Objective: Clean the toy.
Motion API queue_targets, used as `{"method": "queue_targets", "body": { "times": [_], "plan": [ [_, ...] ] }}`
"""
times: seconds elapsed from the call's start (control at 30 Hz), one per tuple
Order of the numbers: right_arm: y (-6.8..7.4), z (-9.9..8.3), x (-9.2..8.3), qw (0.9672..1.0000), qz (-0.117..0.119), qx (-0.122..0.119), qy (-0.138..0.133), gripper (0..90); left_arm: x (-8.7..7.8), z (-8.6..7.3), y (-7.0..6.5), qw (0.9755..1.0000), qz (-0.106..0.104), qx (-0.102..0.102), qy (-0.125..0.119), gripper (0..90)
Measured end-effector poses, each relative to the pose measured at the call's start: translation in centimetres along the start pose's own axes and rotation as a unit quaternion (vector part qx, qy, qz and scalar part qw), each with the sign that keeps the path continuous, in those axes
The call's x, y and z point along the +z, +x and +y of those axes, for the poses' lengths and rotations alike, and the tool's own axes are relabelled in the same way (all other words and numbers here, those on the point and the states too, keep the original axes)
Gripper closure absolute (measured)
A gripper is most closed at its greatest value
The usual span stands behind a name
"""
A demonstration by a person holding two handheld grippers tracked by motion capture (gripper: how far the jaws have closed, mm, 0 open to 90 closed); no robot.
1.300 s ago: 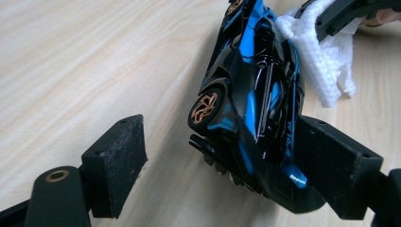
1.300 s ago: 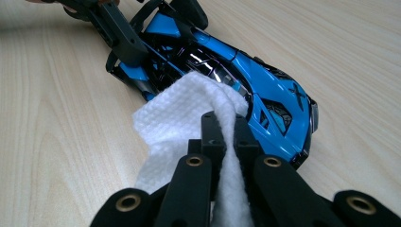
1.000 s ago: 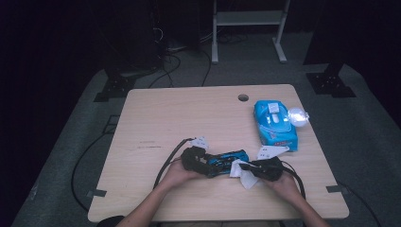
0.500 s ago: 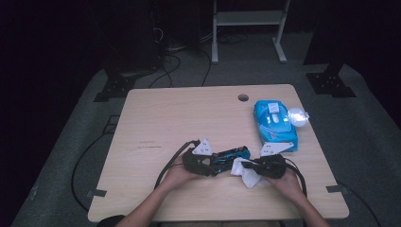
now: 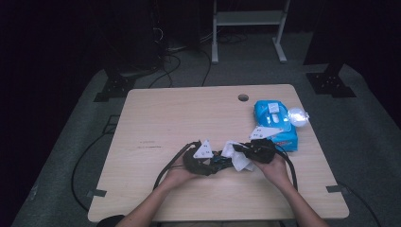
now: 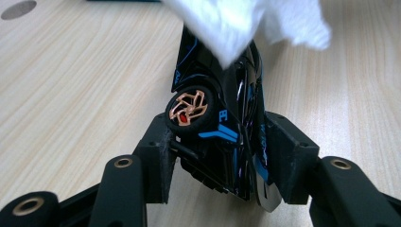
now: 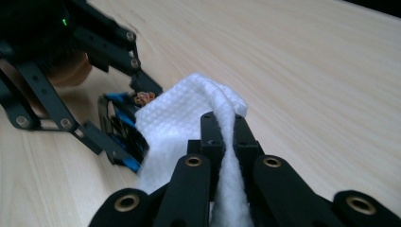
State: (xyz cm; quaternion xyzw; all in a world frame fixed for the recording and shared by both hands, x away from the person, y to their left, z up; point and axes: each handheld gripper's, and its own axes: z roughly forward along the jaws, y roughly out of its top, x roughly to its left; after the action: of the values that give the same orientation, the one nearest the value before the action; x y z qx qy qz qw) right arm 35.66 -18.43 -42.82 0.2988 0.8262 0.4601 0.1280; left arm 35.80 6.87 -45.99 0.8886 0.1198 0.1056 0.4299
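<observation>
A black and blue toy car [image 6: 222, 113] with a copper-spoked wheel sits between the pads of my left gripper [image 6: 222, 158], lifted nose-away above the table. The pads press on its sides, though the jaws have just been opening slightly. My right gripper [image 7: 226, 127] is shut on a folded white wipe [image 7: 179, 118], which lies against the car's [image 7: 120, 127] far end. In the high view both grippers meet near the table's front middle: left gripper [image 5: 218, 163], wipe [image 5: 236, 158], right gripper [image 5: 242, 153].
A blue pack of wet wipes [image 5: 274, 120] lies at the table's right side, with a small clear round object [image 5: 298, 116] beside it. A cable hole [image 5: 243, 98] is near the far edge. Cables trail off the front of the wooden table [image 5: 170, 118].
The right gripper has risen and moved left with the wipe, from beside the car onto its end. The left gripper has stayed about where it was, still holding the car.
</observation>
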Motion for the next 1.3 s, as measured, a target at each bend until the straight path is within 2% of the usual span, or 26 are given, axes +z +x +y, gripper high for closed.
{"method": "queue_targets", "body": {
  "times": [0.07, 0.1, 0.13, 0.2, 0.27, 0.3, 0.37, 0.43, 0.5, 0.57, 0.6, 0.67, 0.73, 0.77, 0.83, 0.87, 1.0, 1.07, 1.17, 1.3],
  "plan": [
    [-0.2, -0.3, -0.2, 0.9998, 0.01, 0.013, -0.008, 86.7, -0.1, -0.1, 0.6, 0.999, -0.024, -0.036, -0.006, 38.5],
    [-0.1, -0.4, -0.3, 0.9999, 0.008, 0.011, -0.009, 86.7, -0.1, -0.2, 0.7, 0.9985, -0.026, -0.047, -0.006, 37.9],
    [-0.1, -0.5, -0.3, 0.9999, 0.009, 0.011, -0.009, 86.7, -0.2, -0.3, 0.9, 0.9981, -0.031, -0.053, -0.008, 39.2],
    [0.3, -0.3, -0.2, 0.9999, 0.005, 0.009, -0.005, 86.7, -0.1, -0.5, 1.0, 0.9966, -0.054, -0.06, -0.012, 48.9],
    [0.9, 0.0, 0.1, 1.0, 0.006, 0.002, -0.003, 86.7, 0.0, -0.4, 0.7, 0.997, -0.057, -0.052, -0.012, 54.5],
    [1.1, 0.2, 0.3, 1.0, 0.008, 0.0, -0.003, 86.7, 0.0, -0.3, 0.4, 0.9974, -0.059, -0.041, -0.009, 56.5],
    [1.8, 0.6, 1.1, 0.9998, 0.018, -0.003, -0.003, 86.7, 0.1, 0.0, -0.1, 0.9987, -0.047, -0.02, -0.005, 57.8],
    [2.6, 1.1, 2.0, 0.9996, 0.026, -0.008, -0.005, 86.7, 0.1, 0.1, -0.2, 0.9991, -0.041, -0.01, -0.004, 58.1],
    [3.4, 1.4, 2.9, 0.9993, 0.032, -0.019, -0.004, 86.7, 0.1, 0.1, -0.1, 0.999, -0.04, -0.016, -0.005, 58.2],
    [3.6, 1.4, 3.0, 0.9992, 0.029, -0.026, -0.005, 86.6, 0.0, -0.1, 0.0, 0.9993, -0.035, -0.015, -0.006, 58.2],
    [3.4, 1.4, 2.9, 0.9994, 0.029, -0.019, -0.006, 86.6, -0.1, -0.1, 0.1, 0.9993, -0.033, -0.016, -0.007, 58.2],
    [2.7, 1.1, 2.2, 0.9998, 0.01, -0.016, -0.005, 86.6, -0.3, -0.2, 0.3, 0.9994, -0.027, -0.019, -0.008, 58.2],
    [1.8, 0.8, 1.7, 1.0, -0.005, -0.001, -0.006, 86.6, -0.3, -0.3, 0.5, 0.9994, -0.026, -0.02, -0.006, 58.2],
    [1.6, 0.7, 1.6, 0.9999, -0.005, 0.003, -0.008, 86.6, -0.3, -0.3, 0.5, 0.9994, -0.026, -0.021, -0.007, 58.2],
    [1.5, 0.6, 1.5, 0.9996, 0.005, 0.019, -0.02, 86.6, -0.2, -0.3, 0.5, 0.9994, -0.026, -0.022, -0.009, 58.2],
    [1.8, 0.6, 1.8, 0.9995, 0.012, 0.019, -0.022, 86.6, -0.2, -0.3, 0.5, 0.9993, -0.027, -0.023, -0.01, 58.2],
    [4.1, 1.1, 3.5, 0.9986, 0.051, -0.007, -0.017, 86.5, -0.3, -0.3, 0.6, 0.9993, -0.03, -0.023, -0.007, 58.2],
    [4.5, 1.3, 3.5, 0.9987, 0.045, -0.023, -0.012, 86.5, -0.4, -0.4, 0.7, 0.9993, -0.029, -0.023, -0.006, 58.2],
    [3.3, 1.1, 2.6, 0.9996, 0.015, -0.022, -0.009, 86.5, -0.6, -0.6, 0.8, 0.9993, -0.028, -0.022, -0.006, 58.2],
    [0.4, 0.1, 0.8, 0.9996, -0.025, 0.01, -0.012, 86.5, -1.0, -0.8, 1.2, 0.9994, -0.023, -0.024, -0.004, 58.1]
  ]
}}
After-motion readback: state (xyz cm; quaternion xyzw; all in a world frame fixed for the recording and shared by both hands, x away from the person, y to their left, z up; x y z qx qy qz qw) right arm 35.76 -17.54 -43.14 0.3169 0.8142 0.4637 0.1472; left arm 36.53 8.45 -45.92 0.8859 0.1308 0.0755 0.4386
